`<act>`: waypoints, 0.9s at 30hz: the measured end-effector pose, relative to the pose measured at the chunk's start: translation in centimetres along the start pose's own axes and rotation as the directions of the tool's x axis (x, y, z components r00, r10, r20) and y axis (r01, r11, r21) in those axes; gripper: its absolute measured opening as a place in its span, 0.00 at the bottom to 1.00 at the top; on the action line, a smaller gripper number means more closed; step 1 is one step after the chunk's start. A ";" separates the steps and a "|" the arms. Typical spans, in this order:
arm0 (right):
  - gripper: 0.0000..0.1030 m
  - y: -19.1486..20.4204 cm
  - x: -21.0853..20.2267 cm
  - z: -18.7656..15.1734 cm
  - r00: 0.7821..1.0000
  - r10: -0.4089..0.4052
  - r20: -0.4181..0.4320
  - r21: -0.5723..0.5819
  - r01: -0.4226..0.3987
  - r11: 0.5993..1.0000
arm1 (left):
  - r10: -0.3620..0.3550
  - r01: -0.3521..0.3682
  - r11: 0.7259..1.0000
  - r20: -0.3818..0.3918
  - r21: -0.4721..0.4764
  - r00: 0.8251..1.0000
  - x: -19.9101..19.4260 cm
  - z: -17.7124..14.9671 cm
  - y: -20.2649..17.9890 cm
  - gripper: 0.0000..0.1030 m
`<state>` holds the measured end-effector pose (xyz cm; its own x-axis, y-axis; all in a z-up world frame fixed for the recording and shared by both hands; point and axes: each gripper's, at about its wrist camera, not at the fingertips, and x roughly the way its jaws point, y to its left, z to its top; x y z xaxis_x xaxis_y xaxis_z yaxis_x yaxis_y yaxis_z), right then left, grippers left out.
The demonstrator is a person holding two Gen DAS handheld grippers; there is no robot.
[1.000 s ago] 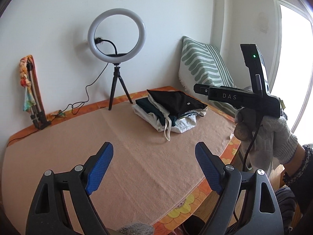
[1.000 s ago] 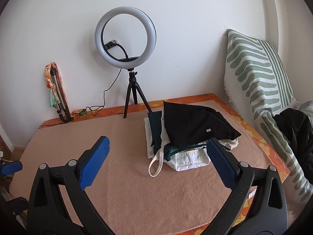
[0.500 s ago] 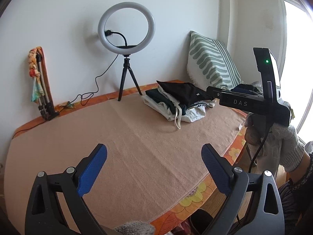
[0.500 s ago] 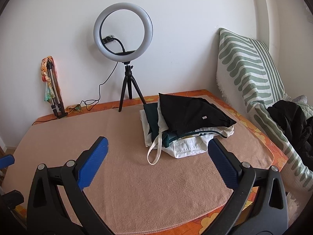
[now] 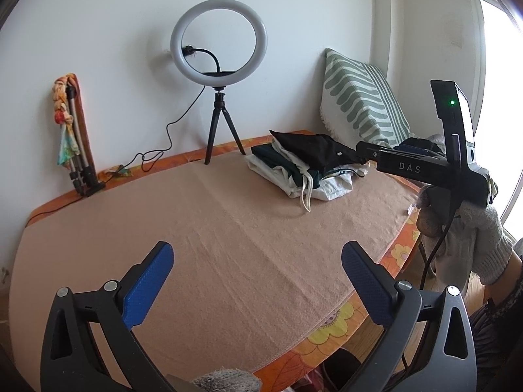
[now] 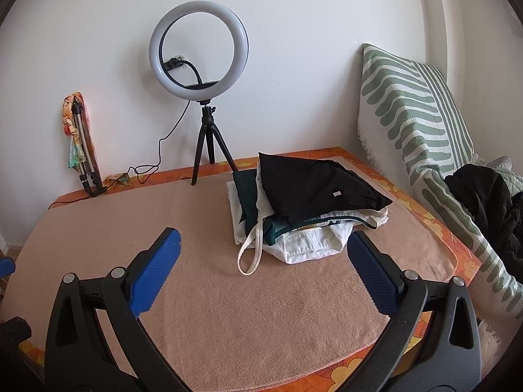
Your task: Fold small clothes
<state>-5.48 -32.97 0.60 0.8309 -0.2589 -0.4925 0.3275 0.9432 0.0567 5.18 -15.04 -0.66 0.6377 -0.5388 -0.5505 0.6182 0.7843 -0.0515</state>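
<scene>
A stack of folded clothes (image 5: 307, 170) (image 6: 307, 209) lies at the far right of the table: white pieces at the bottom, dark green between, a black garment (image 6: 320, 183) on top, a white strap hanging off the front. My left gripper (image 5: 256, 281) is open and empty, held above the table's near edge, far from the stack. My right gripper (image 6: 261, 271) is open and empty, held just in front of the stack. Its body shows in the left wrist view at the right, in a gloved hand (image 5: 470, 228).
A tan towel (image 5: 228, 245) covers the table over an orange floral cloth. A ring light on a tripod (image 6: 202, 98) stands at the back. A folded tripod with a scarf (image 6: 81, 150) leans on the wall. A striped cushion (image 6: 421, 124) and dark clothing (image 6: 487, 202) lie right.
Both grippers have pulled back from the stack toward the table's near edge. Both stayed open and empty. The stack has not moved.
</scene>
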 end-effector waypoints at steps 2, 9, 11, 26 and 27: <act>1.00 -0.1 0.0 0.0 1.000 -0.003 0.001 -0.003 0.003 1.000 | -0.001 0.001 1.000 -0.003 0.005 1.000 0.1 0.0 -0.2 0.99; 1.00 -0.1 0.1 -0.1 1.000 -0.001 0.001 -0.016 0.001 1.000 | 0.000 0.000 1.000 0.002 0.017 1.000 0.0 -0.1 -0.4 0.99; 1.00 0.0 0.1 -0.1 1.000 -0.001 0.001 -0.018 0.002 1.000 | 0.001 -0.001 1.000 0.002 0.019 1.000 0.0 -0.1 -0.4 0.99; 1.00 0.3 0.2 -0.2 1.000 0.009 -0.001 -0.021 -0.009 1.000 | 0.003 -0.003 1.000 0.013 0.026 1.000 -0.3 -0.1 -0.3 0.99; 1.00 0.4 0.1 -0.3 1.000 0.008 -0.002 -0.023 -0.008 1.000 | 0.002 -0.003 1.000 0.015 0.028 1.000 -0.3 -0.1 -0.4 0.99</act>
<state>-5.38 -32.61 0.34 0.8327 -0.2508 -0.4937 0.3100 0.9499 0.0403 4.71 -15.12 -0.58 0.6457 -0.5416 -0.5384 0.6294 0.7766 -0.0264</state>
